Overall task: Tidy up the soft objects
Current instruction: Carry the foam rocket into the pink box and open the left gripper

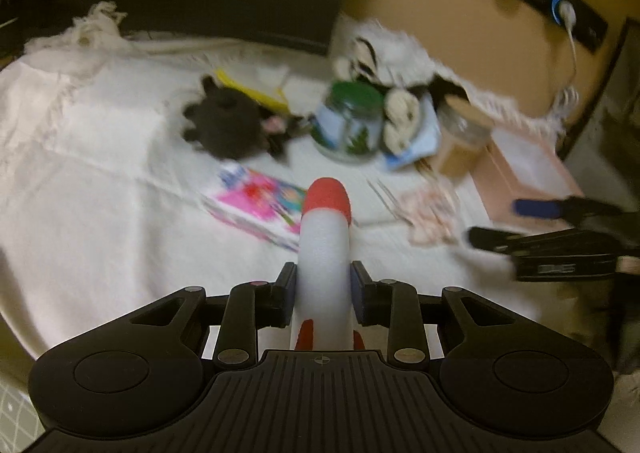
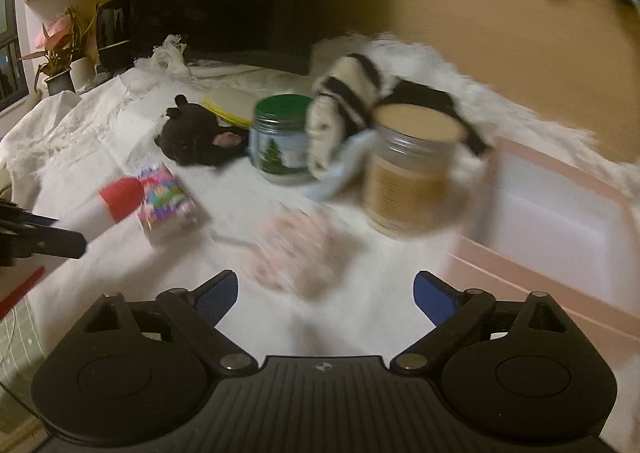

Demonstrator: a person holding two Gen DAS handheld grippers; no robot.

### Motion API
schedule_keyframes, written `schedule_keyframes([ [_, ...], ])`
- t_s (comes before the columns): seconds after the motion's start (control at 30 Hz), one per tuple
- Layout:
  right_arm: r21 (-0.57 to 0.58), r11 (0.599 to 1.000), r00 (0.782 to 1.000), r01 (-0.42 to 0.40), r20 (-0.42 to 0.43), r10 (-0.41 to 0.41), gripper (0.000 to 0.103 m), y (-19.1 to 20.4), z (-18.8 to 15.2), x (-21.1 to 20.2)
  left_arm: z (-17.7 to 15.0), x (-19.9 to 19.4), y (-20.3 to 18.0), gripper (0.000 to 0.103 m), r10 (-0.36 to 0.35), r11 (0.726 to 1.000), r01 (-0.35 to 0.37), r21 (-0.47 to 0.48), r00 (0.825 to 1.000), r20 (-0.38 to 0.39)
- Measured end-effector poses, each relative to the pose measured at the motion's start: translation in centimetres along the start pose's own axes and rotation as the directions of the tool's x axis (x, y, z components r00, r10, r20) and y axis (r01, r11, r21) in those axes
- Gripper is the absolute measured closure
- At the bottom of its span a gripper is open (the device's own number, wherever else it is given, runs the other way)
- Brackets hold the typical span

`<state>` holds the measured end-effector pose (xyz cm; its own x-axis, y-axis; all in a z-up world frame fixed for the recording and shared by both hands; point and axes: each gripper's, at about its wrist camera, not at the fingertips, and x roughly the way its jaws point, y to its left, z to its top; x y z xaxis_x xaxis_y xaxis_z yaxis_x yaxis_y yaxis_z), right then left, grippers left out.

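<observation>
Left wrist view, blurred: left gripper [image 1: 323, 289] has its two blue pads pressed on either side of a white foam rocket with a red rounded nose [image 1: 325, 249], nose pointing away from the camera, red fins low by the gripper body; the toy is held above a white cloth-covered table [image 1: 100, 173]. On the cloth beyond: a pink printed packet [image 1: 256, 209], a black plush toy [image 1: 224, 123], a yellow-rimmed lid [image 1: 256, 87], a green-lidded glass jar with a tree label [image 1: 348, 121], a black-and-white striped plush [image 1: 368, 61] leaning behind it, a tan-lidded glass jar [image 1: 460, 137], and a pink open box with a pale inside [image 1: 528, 173] at the right. The right gripper [image 1: 504, 221] enters from the right edge, fingers spread, nothing between them. Right wrist view, also blurred: right gripper [image 2: 324, 297] stands wide open and empty over the cloth [image 2: 80, 125], a pale pink patterned item [image 2: 296, 249] lying just ahead. The rocket [image 2: 108, 205] shows at far left in the left gripper's [image 2: 64, 241] finger, beside the packet [image 2: 168, 201]. Pink box [image 2: 560, 221] sits right; the tan-lidded jar [image 2: 412, 173], striped plush [image 2: 344, 109], green-lidded jar [image 2: 284, 137] and black plush [image 2: 196, 137] run across the middle.
</observation>
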<state>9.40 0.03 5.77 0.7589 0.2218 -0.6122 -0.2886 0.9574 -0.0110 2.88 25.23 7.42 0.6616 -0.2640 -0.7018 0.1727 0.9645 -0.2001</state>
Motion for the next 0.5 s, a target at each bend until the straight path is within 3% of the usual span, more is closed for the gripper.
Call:
schedule_keyframes([
  [0.1, 0.014, 1.000, 1.000, 0.022, -0.021, -0.022, 0.012, 2.1, 1.7, 3.2, 1.8, -0.5, 2.6, 0.071, -0.033, 0.999, 0.033, -0.013, 0.999, 0.014],
  [0.17, 0.031, 0.998, 0.997, 0.051, -0.060, -0.049, 0.020, 3.0, 2.6, 5.3, 2.7, -0.5, 4.3, 0.071, -0.061, 0.998, 0.061, -0.017, 0.998, 0.022],
  [0.27, 0.077, 0.992, 0.987, 0.096, -0.135, -0.085, 0.040, 3.3, 3.6, 7.5, 3.9, -0.1, 6.3, 0.071, -0.107, 0.994, 0.107, -0.016, 0.994, 0.018],
  [0.3, 0.086, 0.989, 0.980, 0.122, -0.168, -0.106, 0.061, 3.4, 3.9, 8.0, 4.4, 0.3, 7.0, 0.071, -0.128, 0.992, 0.128, -0.019, 0.992, 0.011],
  [0.33, 0.096, 0.986, 0.974, 0.134, -0.197, -0.114, 0.071, 3.3, 4.1, 8.0, 4.9, 0.8, 7.4, 0.071, -0.150, 0.989, 0.150, -0.020, 0.989, 0.001],
  [0.5, 0.189, 0.969, 0.978, 0.160, -0.164, -0.129, 0.077, 1.9, 6.0, 2.2, 7.7, 2.6, 6.4, 0.071, -0.278, 0.958, 0.279, 0.061, 0.960, -0.027],
])
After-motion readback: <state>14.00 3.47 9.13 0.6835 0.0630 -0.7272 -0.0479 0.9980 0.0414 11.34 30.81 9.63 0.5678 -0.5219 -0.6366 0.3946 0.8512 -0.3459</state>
